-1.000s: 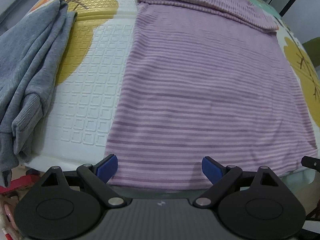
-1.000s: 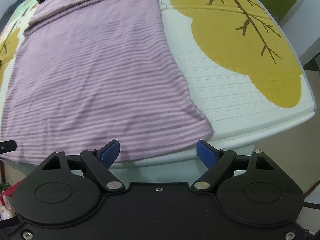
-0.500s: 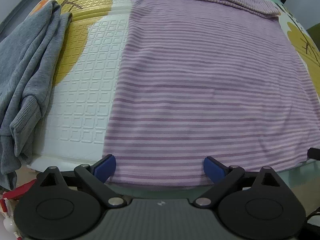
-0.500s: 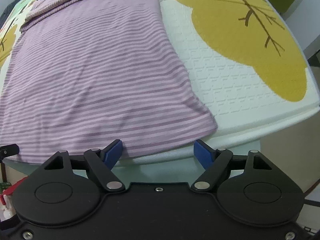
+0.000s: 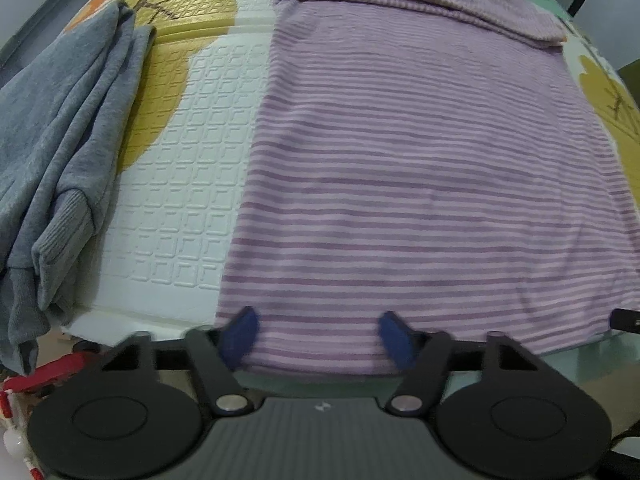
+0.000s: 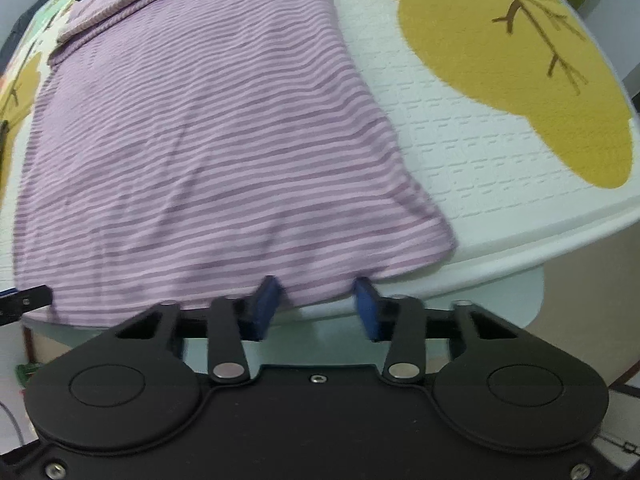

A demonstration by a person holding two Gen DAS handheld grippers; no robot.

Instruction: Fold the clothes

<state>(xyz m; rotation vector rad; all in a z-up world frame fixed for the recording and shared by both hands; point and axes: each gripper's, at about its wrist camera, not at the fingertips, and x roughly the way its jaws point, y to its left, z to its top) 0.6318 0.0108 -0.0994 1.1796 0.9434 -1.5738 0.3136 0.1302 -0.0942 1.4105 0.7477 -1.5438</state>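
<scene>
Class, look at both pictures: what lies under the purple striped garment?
The purple striped garment lies on a white embossed mat with mustard tree shapes. Whatever the mat shows directly beneath the cloth is covered, so it cannot be told.

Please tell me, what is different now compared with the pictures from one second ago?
Both grippers' jaws, wide apart before, are closing on the near hem of the striped purple garment: left gripper, right gripper. The hem now bunches between the right jaws. The grey garment and the mat stayed.
</scene>
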